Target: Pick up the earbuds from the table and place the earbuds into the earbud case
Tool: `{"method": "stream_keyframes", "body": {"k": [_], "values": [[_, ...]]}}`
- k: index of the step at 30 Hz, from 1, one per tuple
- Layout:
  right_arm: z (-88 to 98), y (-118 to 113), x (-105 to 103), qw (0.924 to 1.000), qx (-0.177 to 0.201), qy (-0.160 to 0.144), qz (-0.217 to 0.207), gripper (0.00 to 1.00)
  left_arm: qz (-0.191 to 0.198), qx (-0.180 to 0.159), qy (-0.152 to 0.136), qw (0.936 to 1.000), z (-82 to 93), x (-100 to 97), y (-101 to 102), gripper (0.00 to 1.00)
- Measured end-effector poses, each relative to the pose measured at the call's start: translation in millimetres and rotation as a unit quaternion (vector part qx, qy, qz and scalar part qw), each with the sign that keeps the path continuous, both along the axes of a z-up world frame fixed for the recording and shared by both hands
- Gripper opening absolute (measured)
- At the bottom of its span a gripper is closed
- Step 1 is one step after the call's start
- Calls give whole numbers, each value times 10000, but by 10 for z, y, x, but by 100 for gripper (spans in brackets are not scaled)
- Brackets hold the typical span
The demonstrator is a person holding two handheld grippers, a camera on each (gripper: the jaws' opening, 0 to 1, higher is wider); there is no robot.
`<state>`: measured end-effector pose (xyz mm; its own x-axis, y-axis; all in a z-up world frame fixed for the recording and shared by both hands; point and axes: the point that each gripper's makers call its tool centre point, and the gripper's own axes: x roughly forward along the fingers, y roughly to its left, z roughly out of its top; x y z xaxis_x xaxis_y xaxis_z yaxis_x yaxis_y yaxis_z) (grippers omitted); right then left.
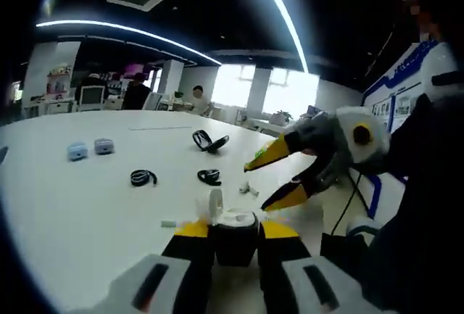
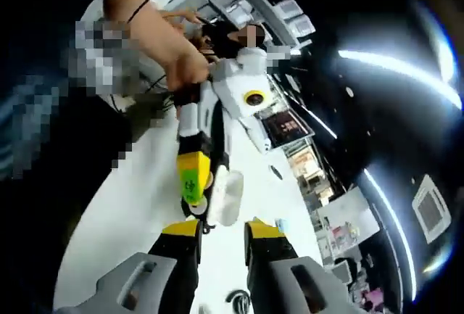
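Two-handed working here: clamping the open earbud case [image 1: 233, 221] between the jaws of the left gripper [image 1: 235, 230], lid standing up. Probably pinning it this way to be keeping the wells steady and facing up for loading.

Holding the right gripper [image 1: 262, 183] just right of the case and slightly beyond it, jaws spread apart and carrying nothing. Hovering it over a small white piece, possibly an earbud [image 1: 248, 188], lying on the table [image 1: 87, 212] just behind the case. Too small to be telling one bud from two there. Noting another white speck [image 1: 168, 223] just left of the case, perhaps the second bud. Judging this as the reach before the pick, with nothing gripped yet and nothing seated in the case.

Looking back through the right gripper view: catching a person's hand [image 2: 170, 46] above the case, wrapping the left gripper's handle.

Working on a white, faintly glossy tabletop. Spotting three black loops [image 1: 209, 176] beyond the case and two small pastel boxes [image 1: 90, 149] well beyond it to the left. Sitting in an open office, with people, bright windows and ceiling strip lights [image 1: 279, 9] far past the case.
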<state>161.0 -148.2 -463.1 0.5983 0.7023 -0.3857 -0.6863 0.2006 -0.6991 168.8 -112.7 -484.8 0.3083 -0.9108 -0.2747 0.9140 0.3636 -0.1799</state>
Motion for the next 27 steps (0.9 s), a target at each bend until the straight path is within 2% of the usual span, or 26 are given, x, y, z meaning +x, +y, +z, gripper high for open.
{"method": "stream_keyframes", "body": {"k": [1,2,3,4,5,7,9,10,12,13,14,15,16,18,21,23,27], "values": [[0,-48,35,9996,143,136,-206,23,-4,24,-23,10000,-15,-7,-1,25],[8,-110,54,9975,183,290,-625,22,-4,48,-67,10000,-27,-12,-1,25],[-35,-176,91,9924,326,573,-1036,22,-1,87,-130,9999,-39,-12,3,25],[-73,-190,111,9851,622,910,-1321,23,-2,147,-221,9996,-51,-13,9,25],[-85,-149,112,9755,1023,1254,-1489,24,-4,135,-250,9996,-47,-21,12,25],[-40,13,93,9502,1909,1875,-1597,27,-5,129,-318,9994,-41,-31,18,25],[21,144,82,9261,2539,2271,-1620,29,-12,148,-364,9992,-44,-40,33,25],[23,155,85,9221,2621,2320,-1648,29,-16,162,-377,9992,-46,-45,40,25],[-25,237,96,8995,2963,2665,-1791,30,-26,225,-443,9988,-56,-65,68,25],[-47,270,92,8934,3037,2778,-1799,31,-28,241,-465,9986,-59,-70,76,25],[-87,332,82,8820,3160,2984,-1823,32,-30,263,-489,9985,-65,-80,89,25],[-101,370,84,8743,3257,3089,-1846,32,-34,289,-516,9982,-71,-87,102,25],[-104,399,80,8702,3312,3151,-1839,33,-37,306,-532,9981,-76,-92,110,25],[-124,452,94,8676,3342,3183,-1852,33,-34,351,-558,9978,-96,-106,140,25],[-152,530,71,8527,3488,3418,-1856,32,-44,499,-596,9970,-147,-116,183,25],[-160,560,61,8455,3569,3517,-1849,31,-47,589,-599,9965,-182,-120,201,25],[-158,573,54,8387,3630,3613,-1853,27,-27,629,-657,9959,-188,-109,207,25]]}}
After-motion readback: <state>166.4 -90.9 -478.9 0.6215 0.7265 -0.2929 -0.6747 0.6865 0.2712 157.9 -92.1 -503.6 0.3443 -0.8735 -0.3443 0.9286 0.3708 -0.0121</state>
